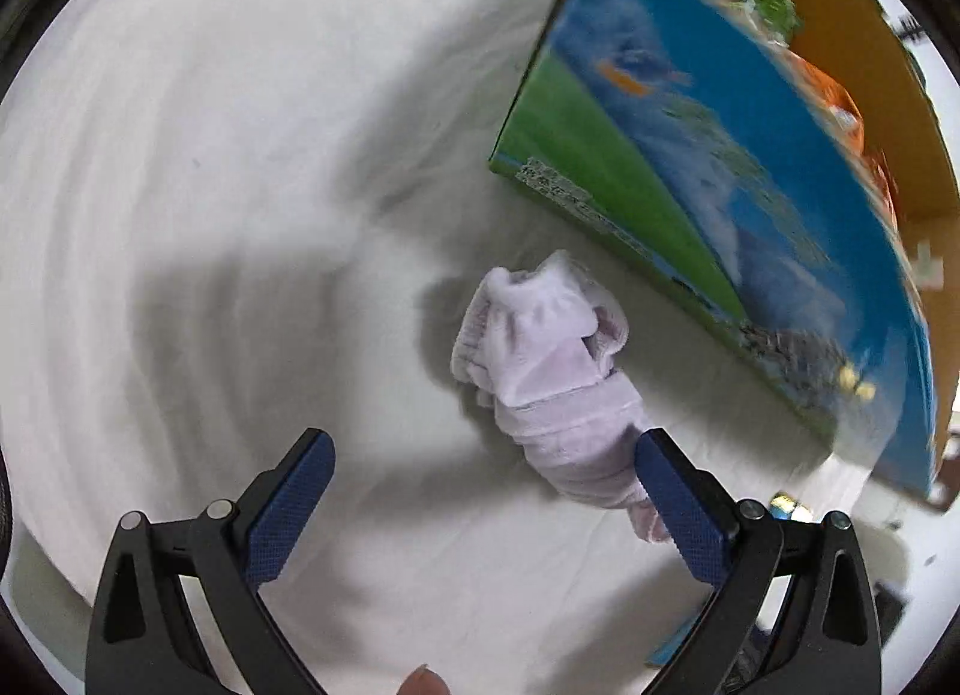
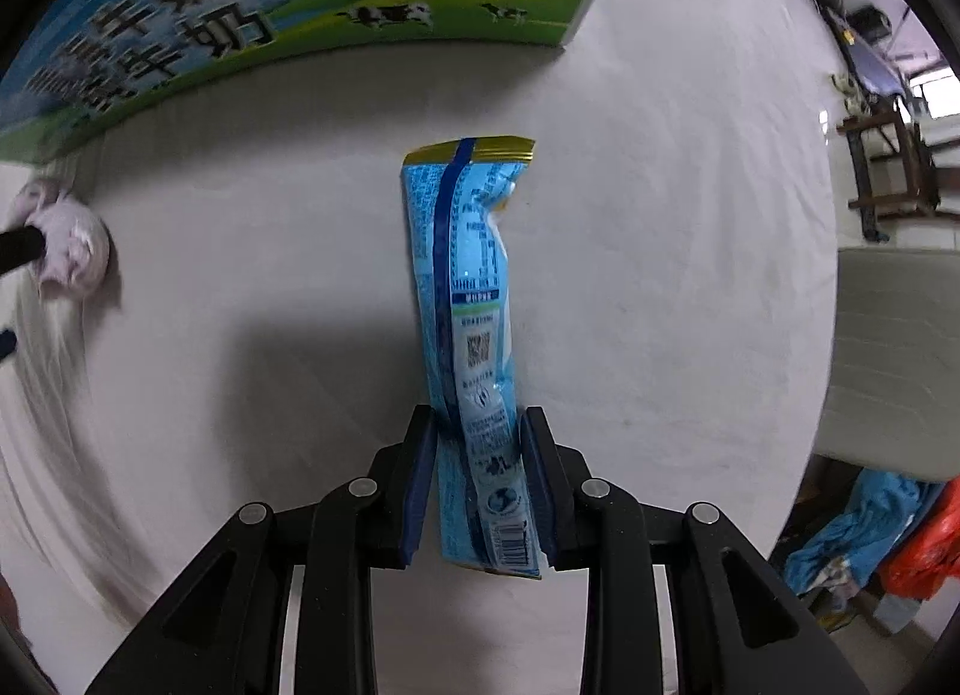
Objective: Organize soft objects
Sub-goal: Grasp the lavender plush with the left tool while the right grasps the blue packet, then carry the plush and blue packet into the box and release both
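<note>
Two hand-held grippers are seen over a white sheet (image 1: 210,155). The left hand-held gripper (image 1: 483,455) is spread wide, with a bundled pale lilac sock (image 1: 540,365) lying between it and an open printed carton (image 1: 690,155), just beside its right finger. A blue snack packet (image 2: 474,347) is clamped by its lower end in the right hand-held gripper (image 2: 477,437), its gold-edged top pointing toward the carton.

Carton (image 1: 690,167) walls off right; bare sheet (image 1: 210,185) left; lilac cloth (image 1: 540,359) just beside carton.
</note>
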Available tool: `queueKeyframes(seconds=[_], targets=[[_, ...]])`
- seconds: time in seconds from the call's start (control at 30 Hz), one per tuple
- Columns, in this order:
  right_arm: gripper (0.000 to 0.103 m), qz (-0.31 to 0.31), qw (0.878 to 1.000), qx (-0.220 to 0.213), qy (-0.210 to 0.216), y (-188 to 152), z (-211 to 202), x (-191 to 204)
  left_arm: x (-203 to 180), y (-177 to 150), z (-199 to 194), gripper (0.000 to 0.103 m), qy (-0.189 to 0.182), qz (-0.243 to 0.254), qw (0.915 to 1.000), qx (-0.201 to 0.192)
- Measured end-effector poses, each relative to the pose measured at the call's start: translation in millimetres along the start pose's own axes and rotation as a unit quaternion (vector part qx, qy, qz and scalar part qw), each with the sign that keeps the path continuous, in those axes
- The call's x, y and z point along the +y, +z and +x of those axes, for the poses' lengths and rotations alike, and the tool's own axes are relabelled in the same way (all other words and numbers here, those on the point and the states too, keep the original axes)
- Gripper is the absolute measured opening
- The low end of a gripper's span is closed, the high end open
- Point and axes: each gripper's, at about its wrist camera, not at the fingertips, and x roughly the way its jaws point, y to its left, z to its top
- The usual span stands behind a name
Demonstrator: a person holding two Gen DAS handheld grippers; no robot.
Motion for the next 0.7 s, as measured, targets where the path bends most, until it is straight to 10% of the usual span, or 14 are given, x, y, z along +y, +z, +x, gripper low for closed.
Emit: queueKeyframes(seconds=[0.17, 0.4, 0.7], targets=[[0.031, 0.017, 1.000, 0.004, -0.009, 2.4, 9.7, -8.6, -6.3, 11.2, 7.0, 0.101, -0.011, 0.007, 0.9999, -0.011], [0.024, 0.010, 1.000, 0.016, -0.005, 8.5, 11.4, -13.1, -47.2, 12.0, 8.2, 0.047, -0.035, 0.098, 0.9944, -0.016], [0.019, -0.014, 0.999, 0.037, 0.034, -9.1, 5.3, -8.2, -40.5, -23.0, -10.7, 0.040, -0.038, 0.175, 0.9837, 0.017]])
